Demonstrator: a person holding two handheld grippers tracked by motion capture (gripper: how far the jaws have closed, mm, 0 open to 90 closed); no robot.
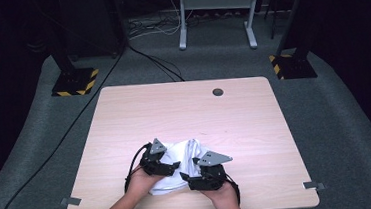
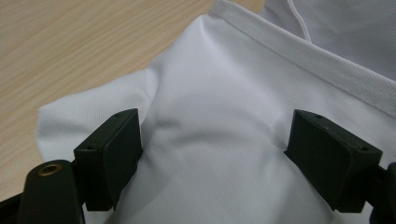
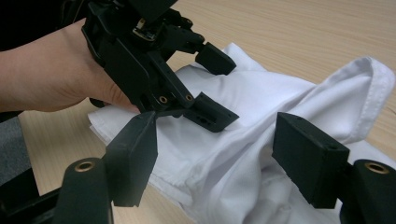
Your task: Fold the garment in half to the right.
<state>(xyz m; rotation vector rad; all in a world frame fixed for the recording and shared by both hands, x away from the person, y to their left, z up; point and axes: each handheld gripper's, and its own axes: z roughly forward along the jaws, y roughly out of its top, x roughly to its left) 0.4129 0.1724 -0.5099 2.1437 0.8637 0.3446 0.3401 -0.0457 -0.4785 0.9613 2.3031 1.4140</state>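
A crumpled white cloth lies on the wooden table near its front edge. My left gripper sits over the cloth's left side, held in a hand. In the left gripper view its jaws stand wide apart over a smooth fold, a stitched hem beyond them. My right gripper is at the cloth's front right. In the right gripper view its jaws straddle a raised bunch of cloth without pressing it. The left gripper shows there too, open just above the fabric.
A round cable hole is in the table's far side. Metal brackets stick out at the front corners. On the floor behind stand two posts with yellow-black bases and a white frame.
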